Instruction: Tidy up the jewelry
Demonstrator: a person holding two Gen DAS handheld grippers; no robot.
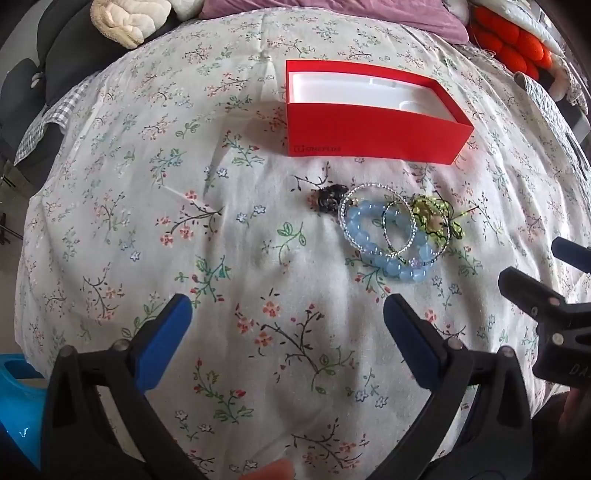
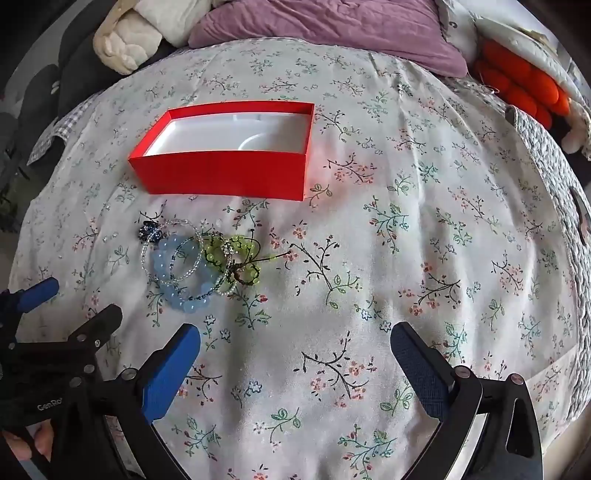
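Note:
An open red box (image 1: pixel 369 136) with a white empty inside stands on the floral bedspread; it also shows in the right wrist view (image 2: pixel 225 177). In front of it lies a heap of jewelry: a pale blue bead bracelet (image 1: pixel 388 258) (image 2: pixel 177 291), clear bead bangles (image 1: pixel 397 225) (image 2: pixel 184 258), a green bead bracelet (image 1: pixel 432 218) (image 2: pixel 240 258) and a small dark piece (image 1: pixel 328 199) (image 2: pixel 149 230). My left gripper (image 1: pixel 288 314) is open and empty, near and left of the heap. My right gripper (image 2: pixel 295 343) is open and empty, near and right of the heap.
The floral bedspread (image 1: pixel 184 221) covers the bed. A purple pillow (image 2: pixel 332 33), a cream plush item (image 2: pixel 125 40) and an orange cushion (image 2: pixel 524 85) lie at the far edge. A blue object (image 1: pixel 18 406) shows at the lower left.

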